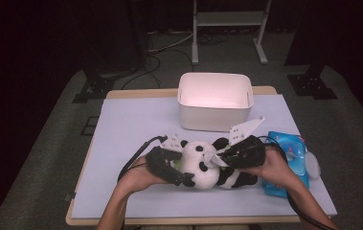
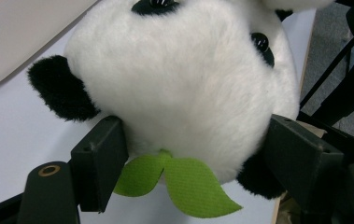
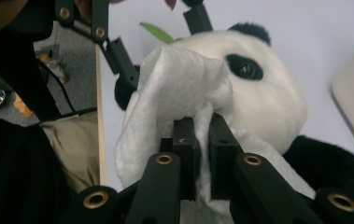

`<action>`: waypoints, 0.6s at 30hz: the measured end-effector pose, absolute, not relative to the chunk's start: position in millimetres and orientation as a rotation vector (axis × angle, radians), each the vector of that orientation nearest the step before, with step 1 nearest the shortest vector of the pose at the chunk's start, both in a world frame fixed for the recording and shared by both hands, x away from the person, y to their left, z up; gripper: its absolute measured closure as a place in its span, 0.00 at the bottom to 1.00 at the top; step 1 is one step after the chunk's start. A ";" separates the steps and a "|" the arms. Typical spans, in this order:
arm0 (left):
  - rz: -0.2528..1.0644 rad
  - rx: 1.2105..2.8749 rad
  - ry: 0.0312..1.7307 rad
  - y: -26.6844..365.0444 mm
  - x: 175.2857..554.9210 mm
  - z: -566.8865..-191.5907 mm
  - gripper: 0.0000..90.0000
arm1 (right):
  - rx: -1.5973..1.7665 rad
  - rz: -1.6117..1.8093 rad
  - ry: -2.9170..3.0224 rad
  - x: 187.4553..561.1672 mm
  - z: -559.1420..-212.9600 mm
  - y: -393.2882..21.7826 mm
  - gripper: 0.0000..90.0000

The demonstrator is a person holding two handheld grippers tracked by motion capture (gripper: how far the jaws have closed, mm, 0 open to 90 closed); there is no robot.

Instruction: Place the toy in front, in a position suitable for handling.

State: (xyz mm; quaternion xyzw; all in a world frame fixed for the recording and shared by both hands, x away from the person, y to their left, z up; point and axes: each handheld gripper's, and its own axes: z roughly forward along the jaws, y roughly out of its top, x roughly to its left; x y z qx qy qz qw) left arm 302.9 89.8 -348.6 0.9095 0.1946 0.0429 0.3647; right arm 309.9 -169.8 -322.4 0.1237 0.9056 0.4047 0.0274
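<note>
A black-and-white panda plush [image 1: 200, 173] lies on the pale table [image 1: 131, 124] near its front edge. My left gripper [image 1: 184, 166] comes in from the left, and its jaws press on both sides of the panda's white head [image 2: 184, 84], just above a green felt leaf [image 2: 184, 182]. My right gripper [image 1: 216, 160] reaches in from the right and is shut on a crumpled white wipe [image 3: 174, 84]. The wipe lies against the panda's face [image 3: 268, 98], below its eye. In the right gripper view, the right gripper [image 3: 207, 128] has its jaws close together with the wipe pinched between them.
A white rectangular bin [image 1: 215, 98] stands at the back middle of the table. A blue pack of wipes [image 1: 291, 148] lies to the right, beside my right forearm. Bare tabletop stretches to the left and behind the panda.
</note>
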 end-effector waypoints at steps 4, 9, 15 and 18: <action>0.120 2.349 0.503 86.5 303.2 -348.7 0.26 | 0.372 1.239 2.804 302.5 -326.0 -170.3 0.93; 0.128 2.365 0.516 84.7 304.1 -351.6 0.26 | 0.311 1.197 2.822 295.6 -327.9 -158.6 0.93; 0.112 2.354 0.526 88.8 307.8 -358.2 0.26 | 0.354 1.205 2.839 306.7 -331.7 -161.4 0.93; 0.088 2.320 0.537 97.1 312.4 -370.5 0.26 | 0.369 1.194 2.870 316.8 -335.2 -156.9 0.93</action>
